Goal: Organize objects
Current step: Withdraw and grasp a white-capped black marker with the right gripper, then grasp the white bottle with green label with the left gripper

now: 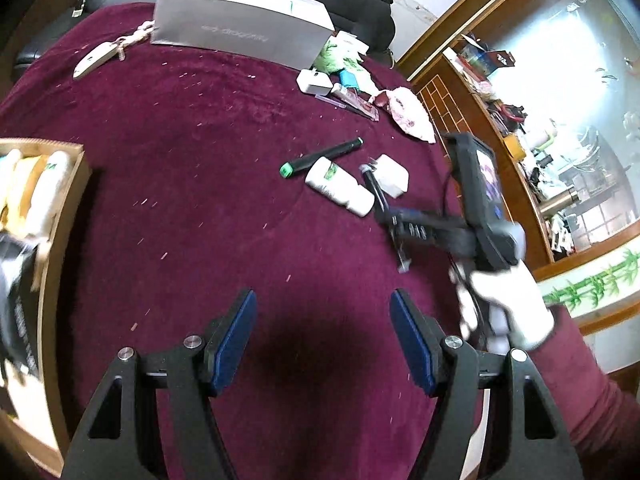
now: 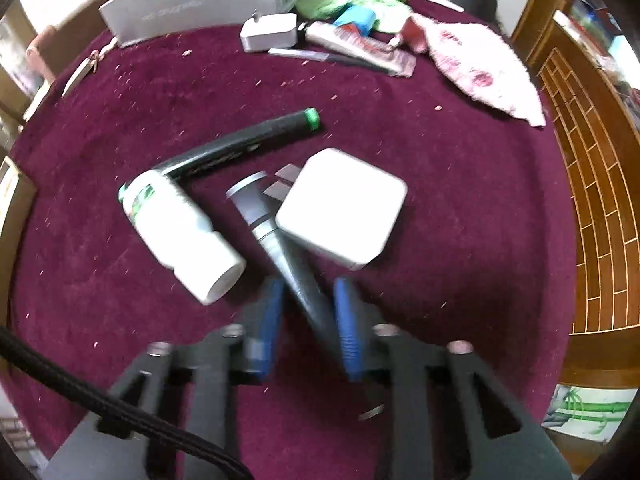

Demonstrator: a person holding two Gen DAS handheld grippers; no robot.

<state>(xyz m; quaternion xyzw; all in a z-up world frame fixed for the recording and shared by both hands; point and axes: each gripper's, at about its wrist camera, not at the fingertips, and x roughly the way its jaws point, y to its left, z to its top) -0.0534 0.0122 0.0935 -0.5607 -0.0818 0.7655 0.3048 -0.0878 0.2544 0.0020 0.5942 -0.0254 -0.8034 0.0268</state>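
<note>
At frame centre, a slim dark flashlight [image 2: 280,248] lay on the plush maroon surface [image 2: 460,200], clamped by the right hand-held gripper [image 2: 308,320]. The left hand-held gripper [image 1: 323,336] stood half-open, empty.

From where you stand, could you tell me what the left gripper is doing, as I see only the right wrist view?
Observer: The left gripper is open and empty above the maroon cloth.
Operator: Is a container near it?
Observer: Yes, a brown box at the left holds white bottles.
Operator: Who holds the right gripper?
Observer: A hand in a white glove, with a maroon sleeve.
</note>
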